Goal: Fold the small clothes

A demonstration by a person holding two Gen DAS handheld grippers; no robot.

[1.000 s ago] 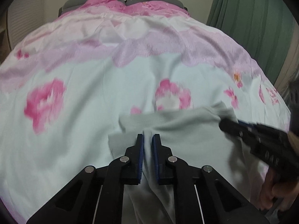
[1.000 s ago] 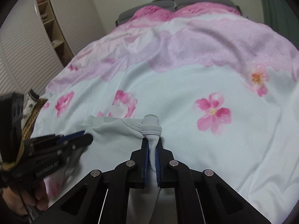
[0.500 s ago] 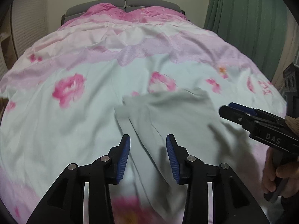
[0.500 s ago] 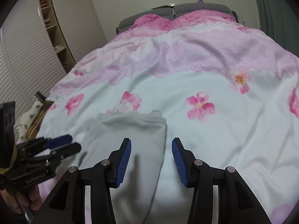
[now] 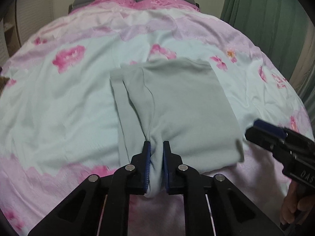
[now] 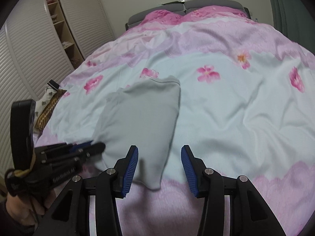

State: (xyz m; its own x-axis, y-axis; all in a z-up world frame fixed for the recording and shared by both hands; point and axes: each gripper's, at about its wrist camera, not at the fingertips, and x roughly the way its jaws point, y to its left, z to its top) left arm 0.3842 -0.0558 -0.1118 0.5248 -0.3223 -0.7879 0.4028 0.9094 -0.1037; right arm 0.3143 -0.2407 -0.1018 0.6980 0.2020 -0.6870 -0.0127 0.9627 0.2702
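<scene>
A pale grey-green garment lies folded flat on the floral bedspread. My left gripper is shut on the garment's near edge, and cloth bunches between its blue pads. In the right wrist view the same garment lies just ahead. My right gripper is open and empty above the garment's near right corner. The right gripper also shows at the right edge of the left wrist view, and the left gripper at the left of the right wrist view.
The bed has pink pillows and a grey headboard at the far end. A louvred wardrobe with open shelves stands on the left. Other patterned clothes lie at the bed's left edge. Green curtains hang on the right.
Both grippers let go of the garment's far edge and drew back to its near side. The left gripper has now shut on the near edge; the right stays open.
</scene>
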